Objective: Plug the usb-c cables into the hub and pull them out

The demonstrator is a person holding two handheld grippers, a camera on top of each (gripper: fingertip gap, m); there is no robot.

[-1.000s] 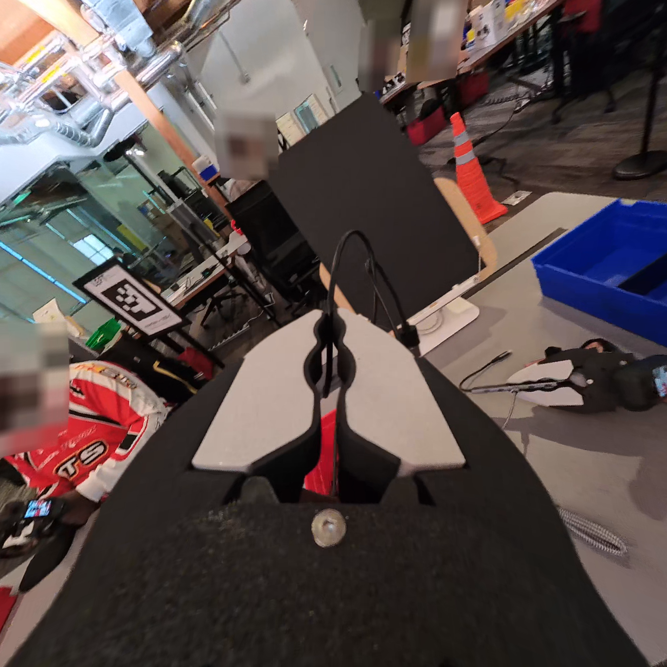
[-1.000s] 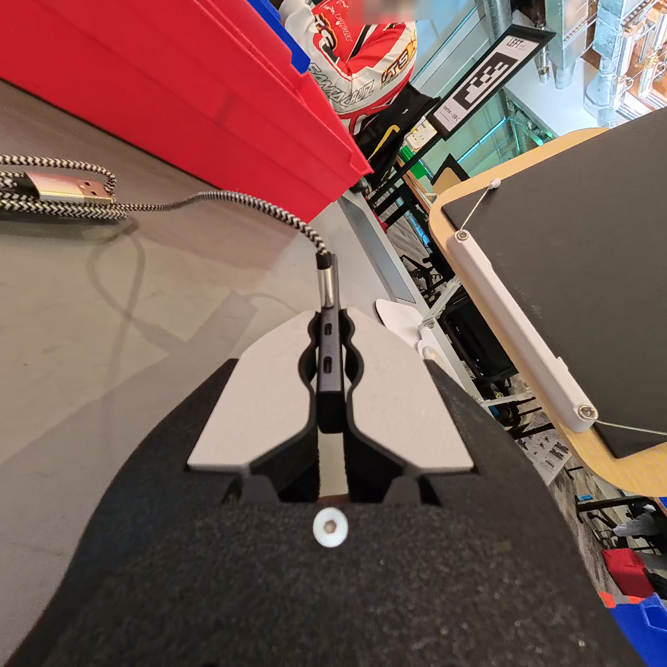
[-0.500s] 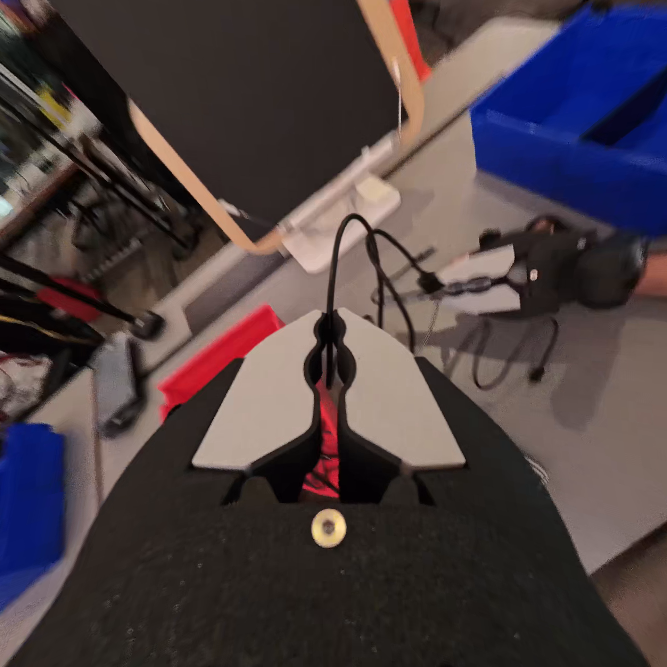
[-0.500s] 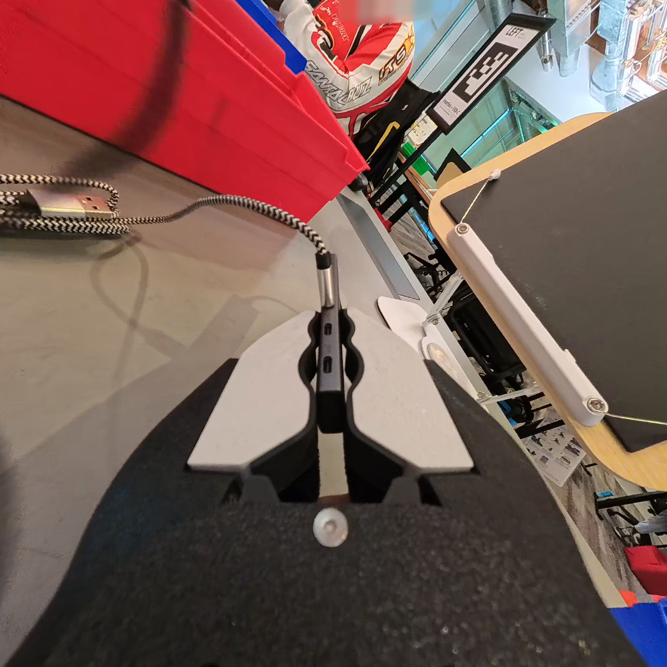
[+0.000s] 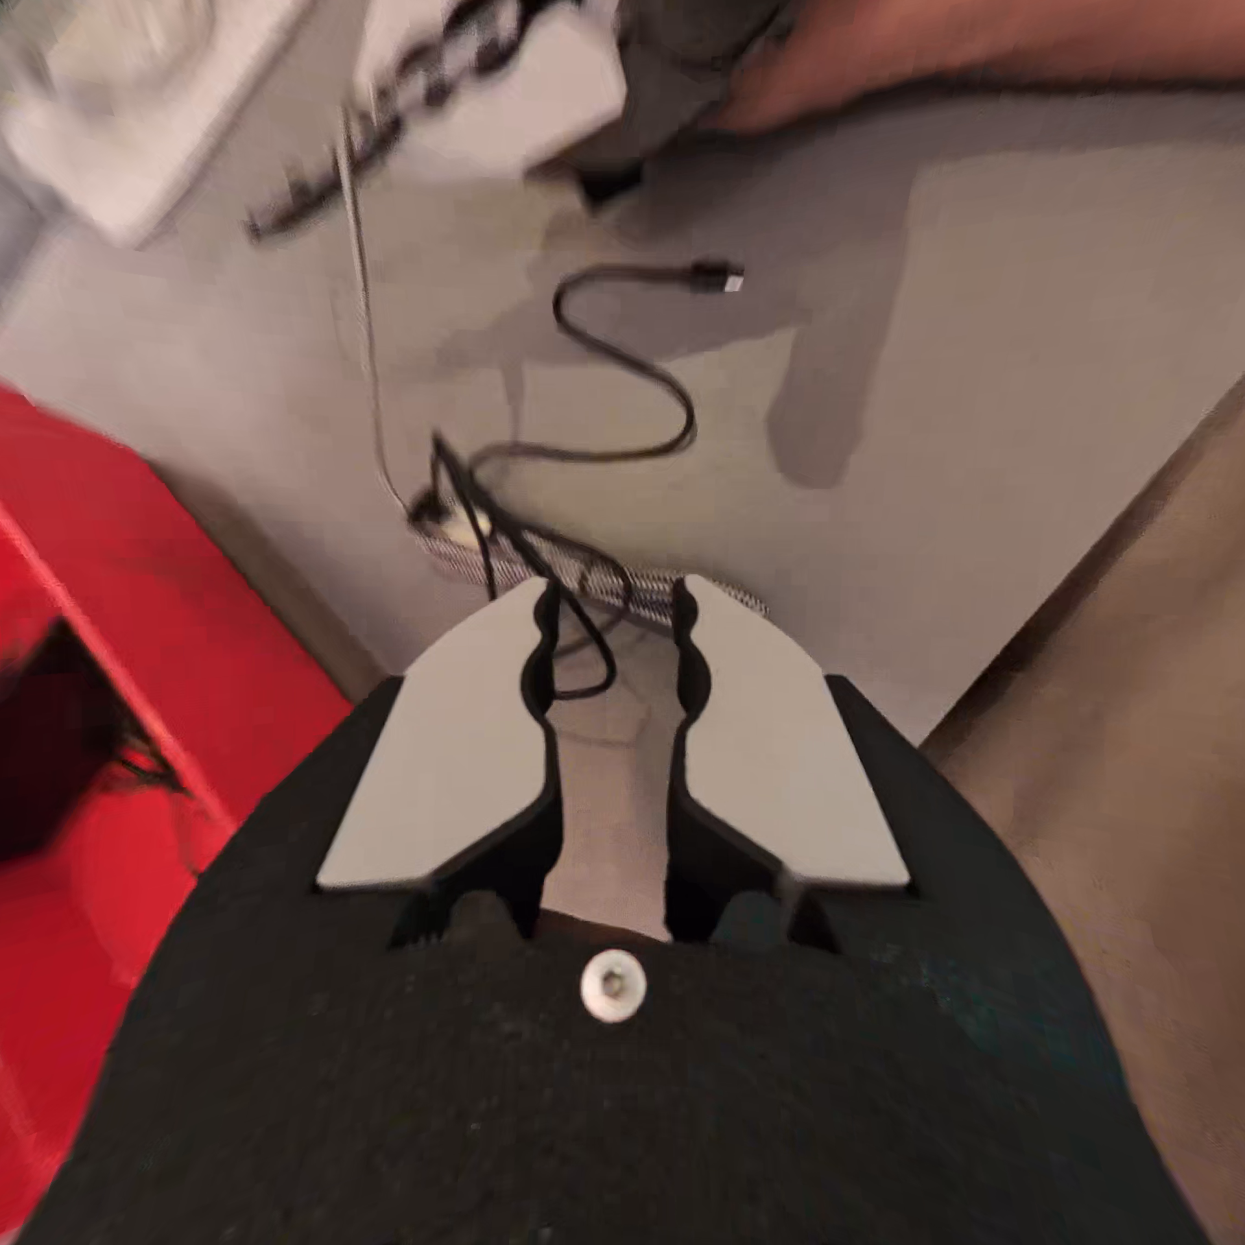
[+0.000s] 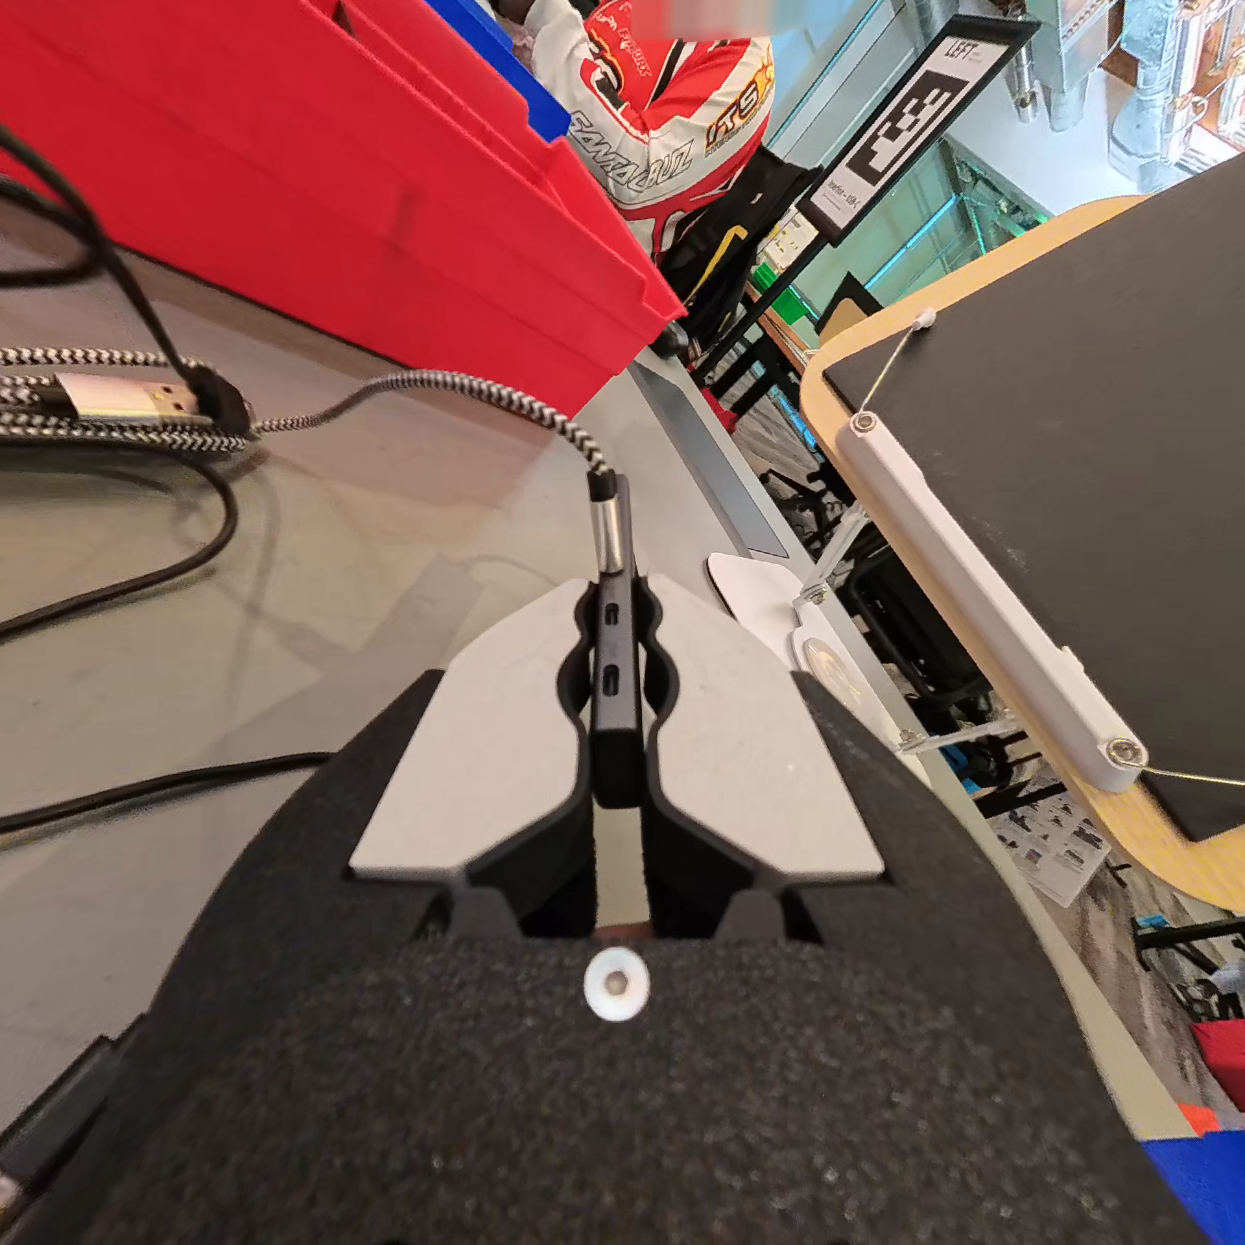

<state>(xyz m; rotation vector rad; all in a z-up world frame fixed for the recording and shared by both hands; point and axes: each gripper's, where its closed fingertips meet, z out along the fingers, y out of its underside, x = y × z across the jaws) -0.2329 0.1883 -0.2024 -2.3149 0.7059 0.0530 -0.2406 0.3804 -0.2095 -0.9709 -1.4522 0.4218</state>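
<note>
My left gripper [image 5: 613, 593] is open and empty, pointing down at the grey table [image 5: 876, 377]. A thin black USB-C cable [image 5: 626, 377] lies loose on the table ahead of it, its plug [image 5: 714, 277] pointing right. One loop lies between my fingers. My right gripper [image 6: 616, 586] is shut on the dark slim hub [image 6: 613, 680], which shows two empty ports. A braided cable [image 6: 471, 391] is plugged into the hub's far end by a silver plug [image 6: 610, 532]. The right gripper also shows blurred at the top of the left wrist view [image 5: 485, 81].
A red bin [image 6: 337, 168] stands along the table's left side and also shows in the left wrist view [image 5: 135, 606]. The braided cable's USB-A plug [image 6: 128, 401] lies on its coils. A black board on a white stand [image 6: 1078, 471] rises at the right. A person in a red jersey [image 6: 660, 101] sits behind.
My left gripper swung down toward the table and opened, letting go of the black cable, which now lies on the table. My right gripper still holds the hub, barely moved.
</note>
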